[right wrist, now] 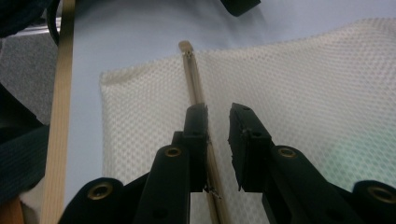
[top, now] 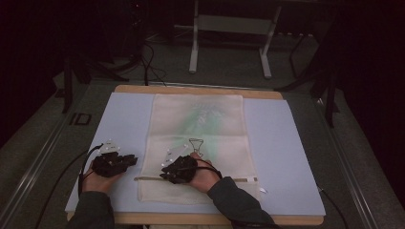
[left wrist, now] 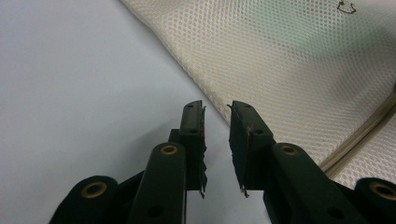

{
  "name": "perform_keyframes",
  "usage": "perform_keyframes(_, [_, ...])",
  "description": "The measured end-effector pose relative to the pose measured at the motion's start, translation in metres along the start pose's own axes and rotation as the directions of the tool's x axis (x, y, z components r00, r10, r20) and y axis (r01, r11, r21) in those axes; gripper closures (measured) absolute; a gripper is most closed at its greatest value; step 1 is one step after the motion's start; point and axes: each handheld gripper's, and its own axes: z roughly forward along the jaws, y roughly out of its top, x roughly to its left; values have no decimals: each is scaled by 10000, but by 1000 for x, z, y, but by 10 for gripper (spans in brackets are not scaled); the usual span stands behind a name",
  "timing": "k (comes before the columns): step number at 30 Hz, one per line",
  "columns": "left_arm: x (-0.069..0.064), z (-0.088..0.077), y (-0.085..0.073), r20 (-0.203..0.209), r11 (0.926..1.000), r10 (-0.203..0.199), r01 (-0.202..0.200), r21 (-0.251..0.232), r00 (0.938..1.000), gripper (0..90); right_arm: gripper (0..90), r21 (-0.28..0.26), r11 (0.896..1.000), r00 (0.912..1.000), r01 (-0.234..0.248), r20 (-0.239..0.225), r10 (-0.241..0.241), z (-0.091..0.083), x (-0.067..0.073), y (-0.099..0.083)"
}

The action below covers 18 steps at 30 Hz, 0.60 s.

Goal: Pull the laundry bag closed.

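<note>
My right claw (right wrist: pixel 218 116) hovers, jaws narrowly apart and empty, over the zip (right wrist: pixel 195 88) of the mesh bag (top: pixel 198 143) lying flat mid-table, probably to grip it, while my left claw (left wrist: pixel 218 114), equally narrow, waits beside the bag's edge.

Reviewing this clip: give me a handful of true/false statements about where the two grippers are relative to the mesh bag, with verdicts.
1. The mesh bag lies flat on the light blue mat. True.
2. The left gripper is clamped on the bag's edge. False: its jaws are parted with nothing between them, over the mat just beside the bag.
3. The right gripper is over the bag, near its zipper. True.
4. The zipper runs along the bag's far end. False: it crosses the bag near the person's end.
5. A small wire clip lies on top of the bag. True.
</note>
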Motion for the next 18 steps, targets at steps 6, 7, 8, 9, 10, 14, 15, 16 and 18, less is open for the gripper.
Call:
perform_keyframes(6, [1,-2,-1,-39,10000,-28,28,-24,10000,745,780,22,10000,10000,34,-93,-34,13,2,8])
perform_keyframes(7, [1,-2,-1,-36,10000,-15,15,-32,10000,745,781,18,10000,9999,67,-94,-67,15,2,9])
perform_keyframes(8, [1,-2,-1,-36,10000,-15,15,-32,10000,745,781,18,10000,9999,67,-94,-67,15,2,9])
perform_keyframes(9, [1,-3,-1,-55,9999,-91,90,-96,9999,745,780,18,10000,9999,50,-108,-50,17,3,11])
perform_keyframes(10, [2,-3,-1,-52,9999,-109,109,-114,9999,745,782,-19,9999,9999,101,-128,-101,21,3,13])
perform_keyframes(14, [3,-4,-2,-70,9998,-140,139,-144,9999,745,784,-21,10000,9998,97,-184,-97,28,6,18])
perform_keyframes(15, [3,-4,-2,-72,9998,-144,143,-151,9999,745,786,-23,9999,9997,116,-194,-116,30,6,19])
perform_keyframes(16, [3,-4,-2,-79,9998,-156,154,-159,9998,744,786,-40,9999,9997,134,-214,-135,32,7,20])
perform_keyframes(18, [3,-5,-2,-83,9997,-172,171,-164,9998,745,787,-70,9999,9996,132,-242,-134,36,8,23])
